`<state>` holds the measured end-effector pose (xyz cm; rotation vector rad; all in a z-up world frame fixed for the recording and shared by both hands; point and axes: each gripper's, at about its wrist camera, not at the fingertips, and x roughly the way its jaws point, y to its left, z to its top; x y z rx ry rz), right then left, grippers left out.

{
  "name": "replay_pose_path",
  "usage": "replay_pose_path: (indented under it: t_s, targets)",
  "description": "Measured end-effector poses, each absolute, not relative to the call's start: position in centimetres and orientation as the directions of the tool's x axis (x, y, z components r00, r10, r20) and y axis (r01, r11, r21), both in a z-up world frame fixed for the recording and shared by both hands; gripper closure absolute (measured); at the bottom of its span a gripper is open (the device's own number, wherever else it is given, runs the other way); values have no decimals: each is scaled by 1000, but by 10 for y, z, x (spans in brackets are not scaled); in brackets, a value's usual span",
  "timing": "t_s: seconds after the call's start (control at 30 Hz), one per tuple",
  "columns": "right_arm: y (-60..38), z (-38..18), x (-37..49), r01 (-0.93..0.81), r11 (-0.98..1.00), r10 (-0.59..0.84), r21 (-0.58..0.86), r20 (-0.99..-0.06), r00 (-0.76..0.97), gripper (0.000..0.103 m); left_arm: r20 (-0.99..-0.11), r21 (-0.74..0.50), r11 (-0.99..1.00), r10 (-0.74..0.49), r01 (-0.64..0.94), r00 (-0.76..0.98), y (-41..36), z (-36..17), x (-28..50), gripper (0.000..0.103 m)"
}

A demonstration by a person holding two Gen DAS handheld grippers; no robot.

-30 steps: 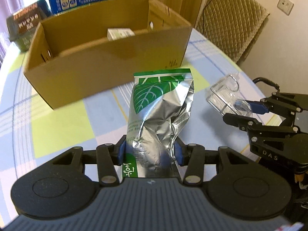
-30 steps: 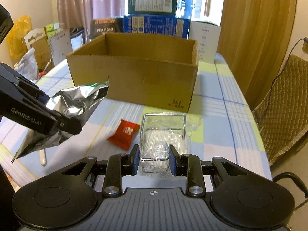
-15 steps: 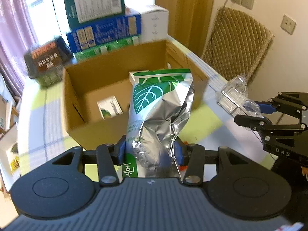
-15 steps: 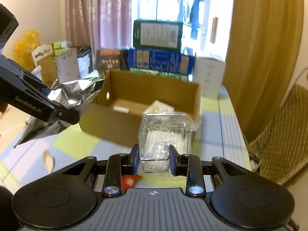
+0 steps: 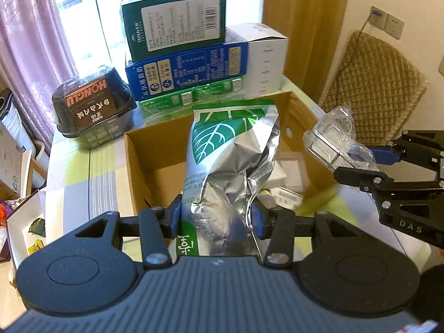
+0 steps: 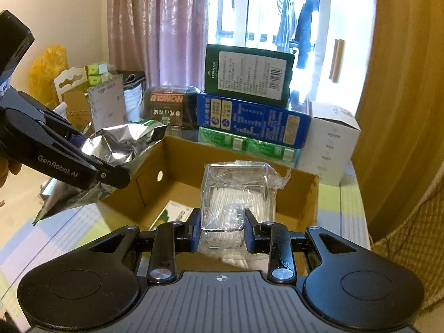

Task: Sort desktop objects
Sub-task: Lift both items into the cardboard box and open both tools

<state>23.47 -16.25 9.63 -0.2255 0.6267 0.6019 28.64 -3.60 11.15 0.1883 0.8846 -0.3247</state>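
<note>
Our left gripper (image 5: 216,217) squeezes the foil bag (image 5: 230,166); our right gripper (image 6: 222,234) squeezes the clear pack (image 6: 236,191). We should let go low inside the box (image 6: 302,202) (slowly).

**Open box top, crowded far side**

The cardboard box (image 6: 294,208) is open at the top, and bare floor is seen between a few small packs lying inside. Its far wall is backed by stacked cartons (image 6: 251,116) and a white box (image 6: 330,141). The space above is shared by the foil pouch (image 5: 230,166) and the clear plastic case (image 6: 238,197), held near each other.
</note>
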Motion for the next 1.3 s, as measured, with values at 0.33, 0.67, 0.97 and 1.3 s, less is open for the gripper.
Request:
replay_pose_path:
  t_s: [0.33, 0.67, 0.97, 1.3]
  targets:
    - [-136, 73, 292, -602, 798, 466, 13, -648, 603, 75, -808, -21, 953, -195, 303, 556, -24, 75, 350, 60]
    - [-118, 44, 320, -609, 792, 467, 34, -676, 570, 75, -818, -52, 957, -205, 286, 537, -18, 43, 379, 60]
    - [-109, 30, 329, -608, 793, 465, 42, -686, 560, 75, -808, -41, 967, -179, 250, 561, -11, 31, 382, 54]
    - [-114, 34, 329, -605, 790, 514, 94, -639, 572, 43, -776, -48, 971, -184, 234, 604, 10, 45, 347, 54]
